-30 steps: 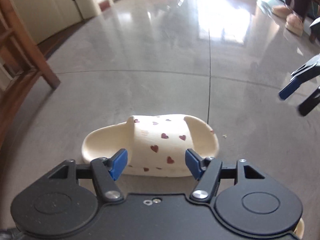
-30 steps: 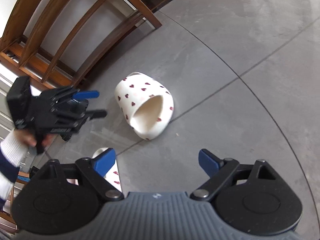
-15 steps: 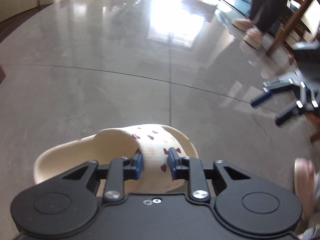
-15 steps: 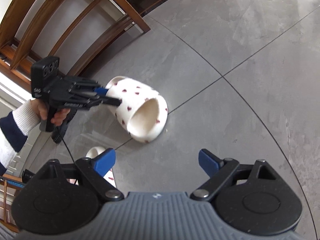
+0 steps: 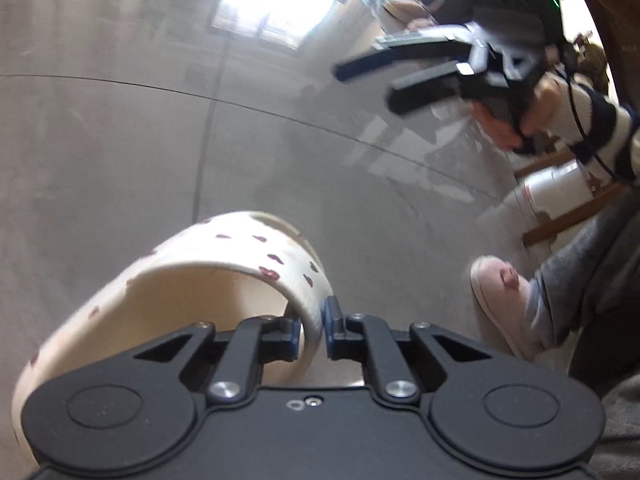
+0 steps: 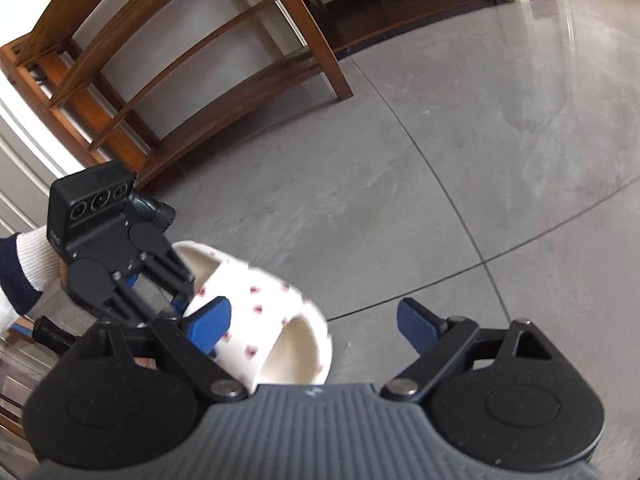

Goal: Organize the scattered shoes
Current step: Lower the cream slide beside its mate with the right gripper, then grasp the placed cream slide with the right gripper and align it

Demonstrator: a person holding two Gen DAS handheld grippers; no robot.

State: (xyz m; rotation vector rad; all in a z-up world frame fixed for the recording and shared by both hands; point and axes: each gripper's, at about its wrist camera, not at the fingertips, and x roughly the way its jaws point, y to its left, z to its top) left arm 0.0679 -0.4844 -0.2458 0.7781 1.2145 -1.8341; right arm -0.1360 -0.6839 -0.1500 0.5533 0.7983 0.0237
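Cream slipper with red hearts (image 5: 224,264) pinched by strap edge in my left gripper (image 5: 311,326); jaws just closed on strap, blue pads pressing both sides. Slipper tilted, off grey tiled floor (image 5: 120,140). My right gripper (image 6: 314,324) spread wide, nothing between fingers, hovering just beside slipper (image 6: 272,320). Wooden shoe rack (image 6: 168,60) beyond, against wall. Pink slippered foot (image 5: 508,300) near on floor.

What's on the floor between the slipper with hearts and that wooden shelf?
Nothing: in the right wrist view only bare grey floor lies between the heart slipper, pinched by the left gripper, and the wooden shelf.
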